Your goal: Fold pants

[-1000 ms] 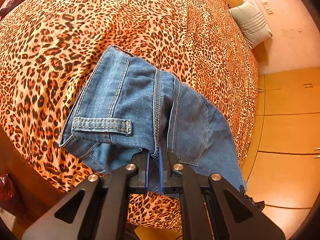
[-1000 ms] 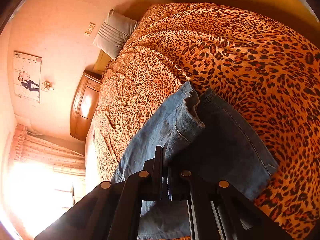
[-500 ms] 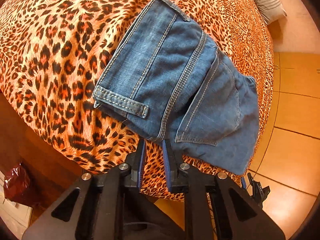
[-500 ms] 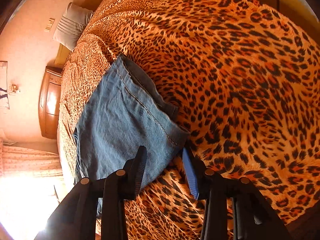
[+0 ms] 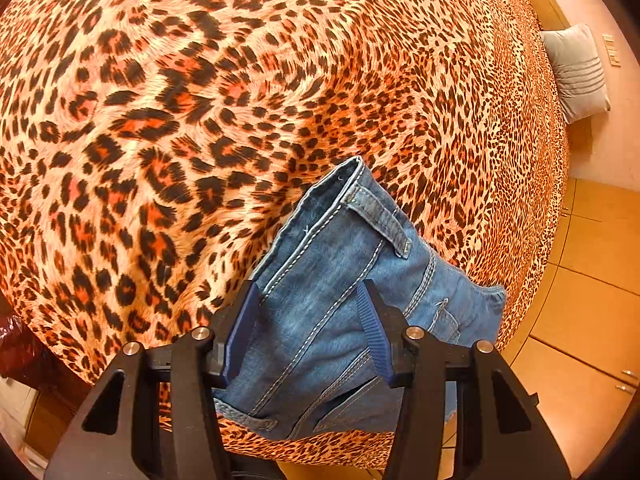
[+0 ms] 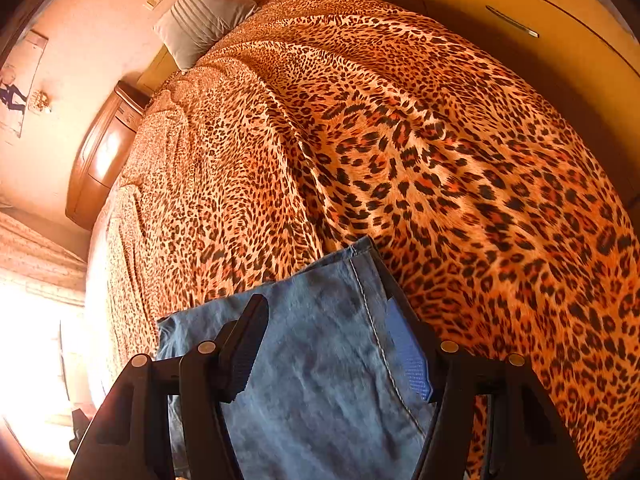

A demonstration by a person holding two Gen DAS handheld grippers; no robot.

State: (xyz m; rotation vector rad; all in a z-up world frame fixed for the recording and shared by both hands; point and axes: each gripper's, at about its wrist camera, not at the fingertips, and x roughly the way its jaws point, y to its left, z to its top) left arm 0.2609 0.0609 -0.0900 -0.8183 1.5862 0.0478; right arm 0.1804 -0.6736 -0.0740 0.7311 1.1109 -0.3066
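The blue jeans [image 5: 328, 300] lie folded in a compact stack at the near edge of the leopard-print bed [image 5: 200, 100]. In the left wrist view the waistband end with a belt loop shows. My left gripper [image 5: 308, 320] is open, its jaws hovering either side of the denim and not clamping it. In the right wrist view the plain denim panel of the jeans [image 6: 320, 360] lies flat below. My right gripper [image 6: 328, 344] is open wide above it, holding nothing.
A grey pillow [image 6: 204, 16] leans at the head of the bed, also seen in the left wrist view [image 5: 580, 72]. A wooden nightstand [image 6: 104, 152] stands beside the bed. Wooden wardrobe doors [image 5: 592, 280] run along the bed's far side.
Both grippers let go of the jeans, opened wide and pulled back. The jeans now lie folded on the bed.
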